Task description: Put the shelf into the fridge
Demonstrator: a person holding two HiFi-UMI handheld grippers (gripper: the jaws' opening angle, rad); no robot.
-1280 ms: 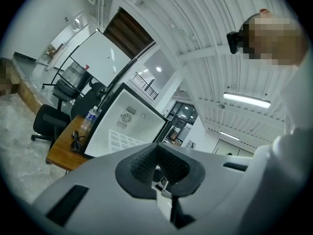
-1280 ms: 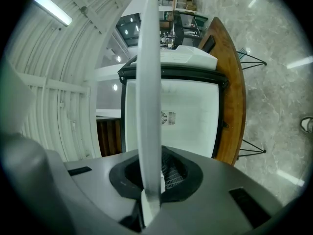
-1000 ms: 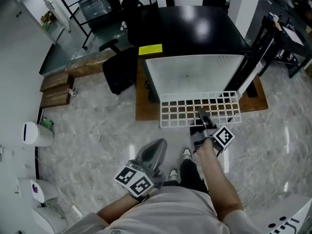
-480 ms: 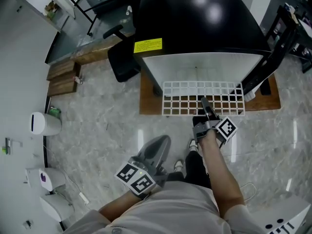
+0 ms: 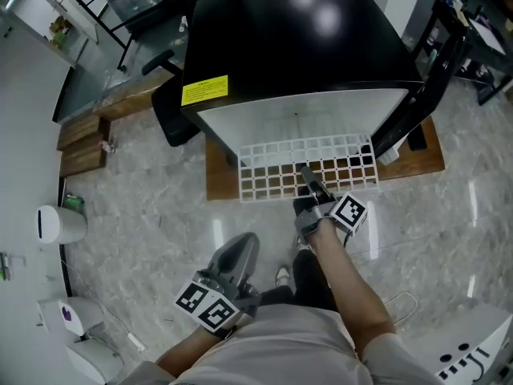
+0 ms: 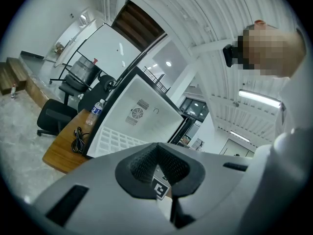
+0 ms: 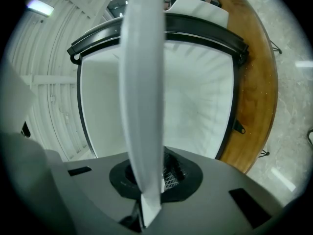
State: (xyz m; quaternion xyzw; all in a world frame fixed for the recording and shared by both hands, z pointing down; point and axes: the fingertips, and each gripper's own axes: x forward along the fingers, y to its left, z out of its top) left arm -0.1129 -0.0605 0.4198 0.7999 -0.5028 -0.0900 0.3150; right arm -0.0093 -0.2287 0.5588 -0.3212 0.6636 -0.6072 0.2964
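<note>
The shelf [image 5: 304,169] is a white wire grid, held roughly level just in front of the fridge [image 5: 296,46]. Its far edge is at the open mouth of the fridge, and its near edge points back toward the person. Whether the far edge has crossed the opening cannot be told from the head view.

The right gripper [image 5: 309,176] has its jaws clamped on the middle of the shelf's near edge. In the right gripper view the shelf [image 7: 142,82] shows edge-on as a pale strip running from the jaws toward the white interior of the fridge [image 7: 195,92]. The left gripper [image 5: 244,247] hangs low, well back from the fridge and apart from the shelf. Its jaws are closed on nothing.

The shelf looks light and stiff, so it should keep its shape with only one edge held. It is wide, though, and a single centred hold gives little control over twist. The far corners could dip or swing and catch the side walls of the fridge. The coated wire is probably smooth, so a pinch on one bar could slip if the shelf binds.

The middle of the near edge seems a sound place to hold for a straight push. A second hold by the left gripper, further along that edge, would likely steady it for seating on the wall rails.
</note>
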